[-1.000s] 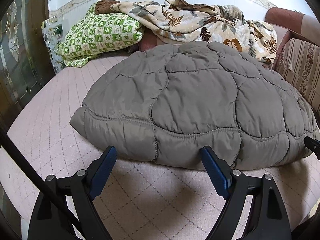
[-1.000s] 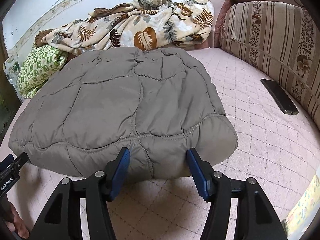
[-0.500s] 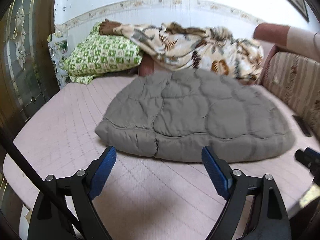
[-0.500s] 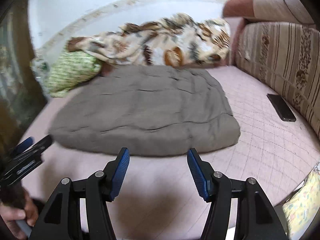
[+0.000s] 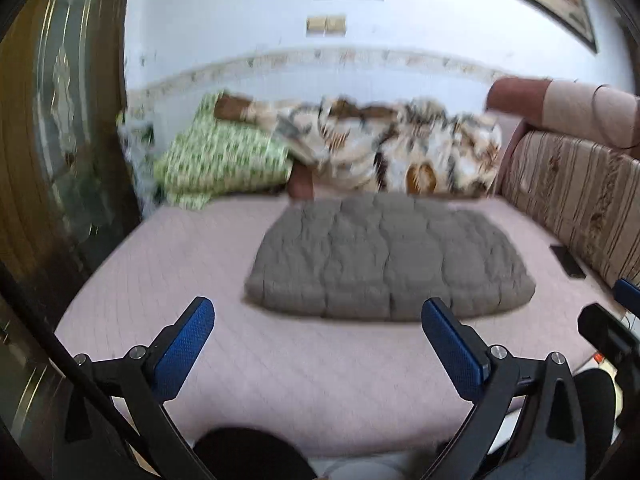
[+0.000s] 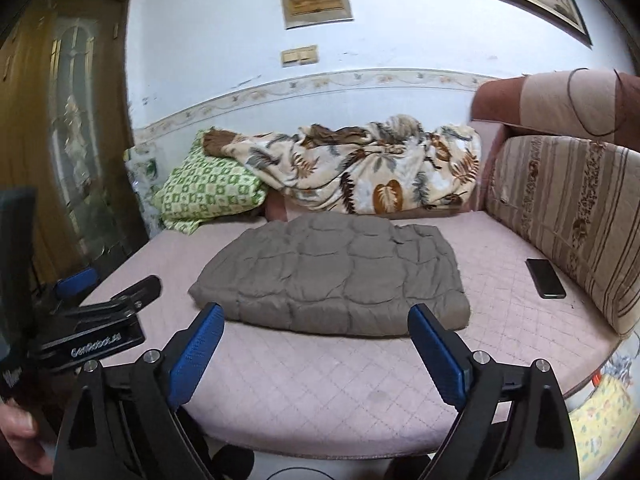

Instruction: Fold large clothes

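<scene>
A grey quilted padded garment (image 5: pixel 388 256) lies folded into a flat rectangle in the middle of the pink bed (image 5: pixel 280 360); it also shows in the right wrist view (image 6: pixel 336 276). My left gripper (image 5: pixel 318 340) is open and empty, held back above the bed's near edge, well short of the garment. My right gripper (image 6: pixel 316 344) is open and empty, also back from the garment's near edge. The left gripper shows from the side in the right wrist view (image 6: pixel 100 320).
A green patterned pillow (image 6: pixel 208 192) and a leaf-print blanket (image 6: pixel 368 172) lie at the head of the bed. A striped cushion (image 6: pixel 568 216) lines the right side, with a black phone (image 6: pixel 545 278) beside it. A wooden door (image 6: pixel 60 128) stands on the left.
Both grippers have pulled back and up from the garment's near edge, so it now looks smaller and farther away. The garment has not moved.
</scene>
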